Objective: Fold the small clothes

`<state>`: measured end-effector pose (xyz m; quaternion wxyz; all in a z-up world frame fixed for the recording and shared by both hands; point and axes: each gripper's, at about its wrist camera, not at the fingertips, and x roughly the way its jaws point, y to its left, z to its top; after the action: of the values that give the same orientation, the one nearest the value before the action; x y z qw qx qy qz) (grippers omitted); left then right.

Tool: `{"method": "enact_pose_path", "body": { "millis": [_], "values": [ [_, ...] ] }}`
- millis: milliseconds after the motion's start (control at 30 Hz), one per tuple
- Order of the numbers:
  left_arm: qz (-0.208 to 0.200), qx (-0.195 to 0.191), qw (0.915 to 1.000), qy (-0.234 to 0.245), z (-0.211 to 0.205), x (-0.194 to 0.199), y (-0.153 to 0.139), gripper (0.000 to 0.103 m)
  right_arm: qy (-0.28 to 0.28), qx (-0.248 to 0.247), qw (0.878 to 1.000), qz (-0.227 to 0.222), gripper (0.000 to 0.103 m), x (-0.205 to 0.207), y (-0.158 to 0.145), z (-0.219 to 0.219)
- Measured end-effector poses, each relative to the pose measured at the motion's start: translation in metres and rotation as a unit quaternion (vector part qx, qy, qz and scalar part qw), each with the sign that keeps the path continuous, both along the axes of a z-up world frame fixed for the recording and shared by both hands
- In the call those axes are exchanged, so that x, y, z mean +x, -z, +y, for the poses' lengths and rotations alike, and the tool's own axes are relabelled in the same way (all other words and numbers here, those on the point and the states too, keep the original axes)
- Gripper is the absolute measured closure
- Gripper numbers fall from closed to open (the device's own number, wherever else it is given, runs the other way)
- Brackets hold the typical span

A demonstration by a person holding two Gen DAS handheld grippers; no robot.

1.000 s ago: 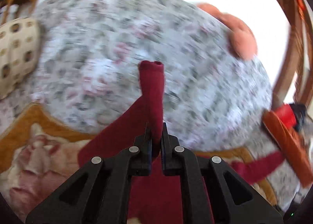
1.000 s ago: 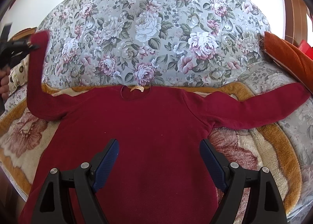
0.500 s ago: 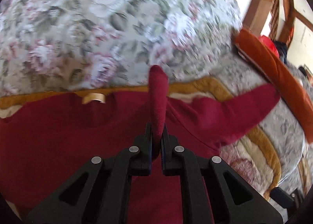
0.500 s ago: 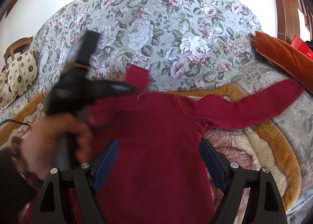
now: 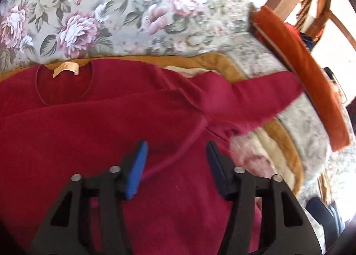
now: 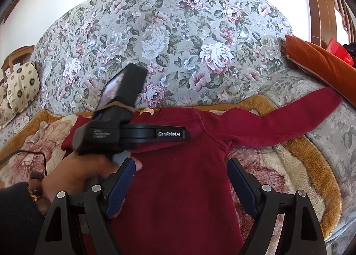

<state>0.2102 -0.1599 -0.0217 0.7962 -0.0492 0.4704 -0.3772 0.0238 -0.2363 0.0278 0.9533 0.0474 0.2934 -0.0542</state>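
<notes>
Now the left gripper (image 6: 187, 134), held in a hand (image 6: 75, 179), hovers over the red sweater (image 6: 178, 188) with jaws apart and empty. The sweater lies flat on the sofa's blanket (image 6: 311, 177), one sleeve (image 6: 289, 119) stretching toward the right edge. The right gripper (image 6: 181, 184) gapes wide, empty.

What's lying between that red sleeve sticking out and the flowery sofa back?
In the right wrist view, a tan-edged plush blanket shows between the sleeve and the sofa back.
</notes>
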Motion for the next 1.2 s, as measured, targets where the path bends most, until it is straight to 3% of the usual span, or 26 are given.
{"method": "enact_pose_path", "body": {
  "millis": [133, 200, 267, 333, 400, 467, 600, 700, 833, 933, 1000, 1067, 1200],
  "values": [
    [-0.035, 0.011, 0.9993, -0.011, 0.034, -0.017, -0.024, 0.047, 0.003, 0.003, 1.000, -0.006, 0.021, -0.002, -0.001, -0.002],
    [-0.059, 0.022, 0.9968, -0.050, 0.066, -0.018, -0.032, 0.047, 0.005, 0.007, 1.000, -0.005, 0.021, -0.002, -0.001, -0.004],
    [-0.078, 0.044, 0.9888, -0.119, 0.109, -0.015, -0.034, 0.047, 0.006, 0.021, 1.000, 0.002, 0.021, 0.001, 0.000, -0.010],
    [-0.060, 0.055, 0.9769, -0.198, 0.157, -0.005, -0.024, 0.047, -0.012, 0.049, 0.999, -0.003, 0.021, 0.007, -0.003, -0.020],
    [-0.014, 0.052, 0.9688, -0.242, 0.188, 0.004, -0.003, 0.049, -0.030, 0.030, 0.999, -0.011, 0.021, 0.026, -0.012, -0.027],
    [0.008, 0.039, 0.9680, -0.248, 0.197, 0.004, 0.014, 0.054, -0.051, -0.004, 0.999, -0.001, 0.021, 0.061, -0.018, -0.029],
    [-0.031, 0.058, 0.9649, -0.254, 0.187, -0.005, 0.016, 0.053, -0.119, -0.024, 0.992, 0.019, 0.021, 0.127, -0.009, -0.018],
    [-0.044, 0.067, 0.9637, -0.255, 0.184, -0.008, 0.018, 0.052, -0.169, -0.031, 0.982, 0.081, 0.023, 0.164, 0.022, -0.007],
    [-0.038, 0.034, 0.9650, -0.257, 0.194, -0.006, 0.020, 0.052, -0.157, -0.051, 0.973, 0.159, 0.024, 0.178, 0.075, -0.020],
    [-0.030, 0.002, 0.9652, -0.260, 0.202, -0.009, 0.020, 0.052, -0.158, 0.014, 0.977, 0.146, 0.025, 0.177, 0.075, -0.041],
    [-0.024, -0.016, 0.9644, -0.263, 0.207, -0.010, 0.020, 0.052, -0.165, -0.008, 0.974, 0.156, 0.024, 0.180, 0.075, -0.034],
    [-0.027, -0.009, 0.9632, -0.267, 0.205, -0.012, 0.015, 0.052, -0.166, -0.037, 0.971, 0.167, 0.025, 0.183, 0.069, -0.027],
    [-0.043, -0.020, 0.9643, -0.261, 0.200, -0.001, -0.008, 0.052, -0.144, -0.021, 0.982, 0.118, 0.026, 0.199, 0.045, -0.028]
  ]
}}
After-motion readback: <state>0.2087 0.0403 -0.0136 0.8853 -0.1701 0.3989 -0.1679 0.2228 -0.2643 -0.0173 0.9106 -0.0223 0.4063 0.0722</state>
